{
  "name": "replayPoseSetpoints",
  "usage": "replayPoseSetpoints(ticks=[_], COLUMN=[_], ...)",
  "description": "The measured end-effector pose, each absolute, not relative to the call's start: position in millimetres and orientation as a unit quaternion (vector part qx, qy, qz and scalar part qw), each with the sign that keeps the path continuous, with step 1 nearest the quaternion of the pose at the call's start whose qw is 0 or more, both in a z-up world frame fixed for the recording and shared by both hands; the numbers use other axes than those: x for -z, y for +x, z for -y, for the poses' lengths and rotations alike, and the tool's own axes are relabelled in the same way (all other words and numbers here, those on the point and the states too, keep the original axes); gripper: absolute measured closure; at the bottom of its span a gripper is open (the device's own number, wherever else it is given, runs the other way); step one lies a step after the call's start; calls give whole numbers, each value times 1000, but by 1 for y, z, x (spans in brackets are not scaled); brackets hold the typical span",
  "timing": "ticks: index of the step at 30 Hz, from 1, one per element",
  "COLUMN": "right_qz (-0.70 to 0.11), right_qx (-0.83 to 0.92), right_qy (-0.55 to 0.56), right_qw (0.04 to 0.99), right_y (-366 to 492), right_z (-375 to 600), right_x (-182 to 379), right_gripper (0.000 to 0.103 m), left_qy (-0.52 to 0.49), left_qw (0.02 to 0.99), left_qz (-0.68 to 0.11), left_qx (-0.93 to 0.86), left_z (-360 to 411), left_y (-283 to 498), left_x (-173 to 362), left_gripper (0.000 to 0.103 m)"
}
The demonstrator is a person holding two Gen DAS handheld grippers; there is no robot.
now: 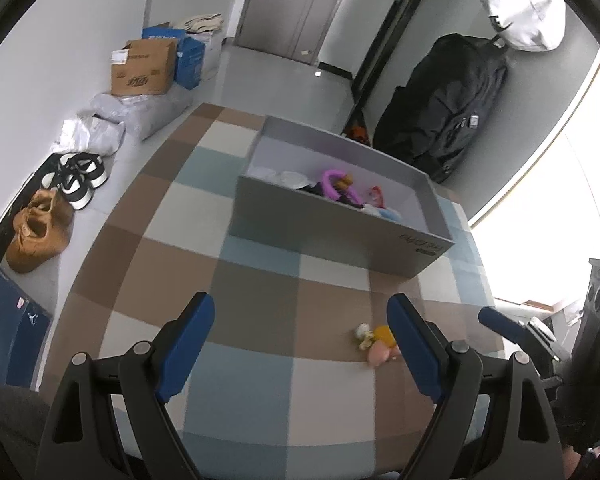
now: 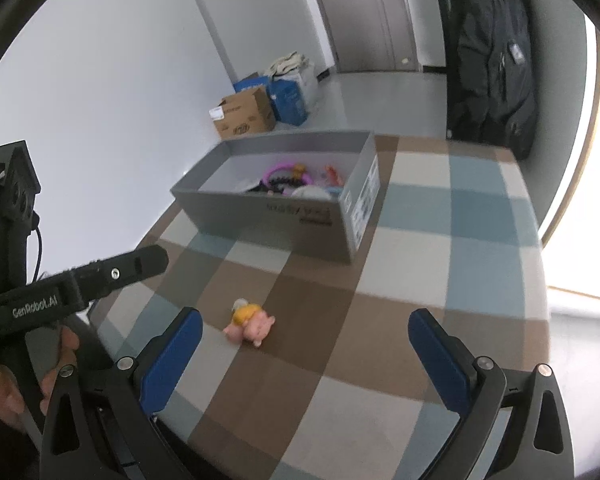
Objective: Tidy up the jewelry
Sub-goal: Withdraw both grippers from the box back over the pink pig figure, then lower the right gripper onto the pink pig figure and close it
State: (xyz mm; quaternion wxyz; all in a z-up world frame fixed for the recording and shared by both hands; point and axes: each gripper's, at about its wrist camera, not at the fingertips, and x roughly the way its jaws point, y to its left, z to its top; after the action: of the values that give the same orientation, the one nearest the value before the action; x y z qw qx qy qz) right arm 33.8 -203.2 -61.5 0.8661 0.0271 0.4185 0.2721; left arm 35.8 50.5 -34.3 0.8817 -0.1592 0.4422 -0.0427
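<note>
In the left wrist view, the left hand-held gripper [image 1: 300, 322] is seen released, its blue-padded jaws standing wide apart with nothing between them, above a surface [image 1: 259, 312] covered in a brown, blue and cream checked cloth. A small yellow and pink hair ornament with a pale flower [image 1: 376, 342] is found lying on the cloth just beside the inner face of the right-hand jaw; whether it is touched cannot be told. Farther off on the surface an open grey cardboard box [image 1: 332, 220] is seen, in which a purple ring-shaped bangle [image 1: 334, 184] and other small, indistinct pieces are held. One blue finger tip of the right hand-held gripper [image 1: 496, 318] is seen at the right. In the right wrist view, the right hand-held gripper [image 2: 306, 326] is likewise shown released, with its jaws spread and empty. The ornament [image 2: 251, 322] is seen on the cloth between the two jaws, nearer the left-hand one, apart from both pads. The grey box [image 2: 283, 216] stands beyond it, well apart. At the left, the black body of the left hand-held gripper [image 2: 87, 280] is gripped by a hand [image 2: 7, 380].
</note>
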Motion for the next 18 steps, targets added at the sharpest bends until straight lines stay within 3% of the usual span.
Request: replayPoseSetpoints(ticks=[11, 18], right_qz=[-430, -430], right_qx=[-292, -298], right_qy=[-7, -31], right_qw=[854, 852], right_y=[30, 31], right_z=[176, 163], right_x=[76, 82], right_gripper=[1, 15], left_qy=[-183, -212], left_qw=[878, 871], left_qz=[-441, -443], left_qx=[34, 25], left_z=[-67, -82], left_y=[38, 43], left_x=[38, 42], left_gripper=[18, 18])
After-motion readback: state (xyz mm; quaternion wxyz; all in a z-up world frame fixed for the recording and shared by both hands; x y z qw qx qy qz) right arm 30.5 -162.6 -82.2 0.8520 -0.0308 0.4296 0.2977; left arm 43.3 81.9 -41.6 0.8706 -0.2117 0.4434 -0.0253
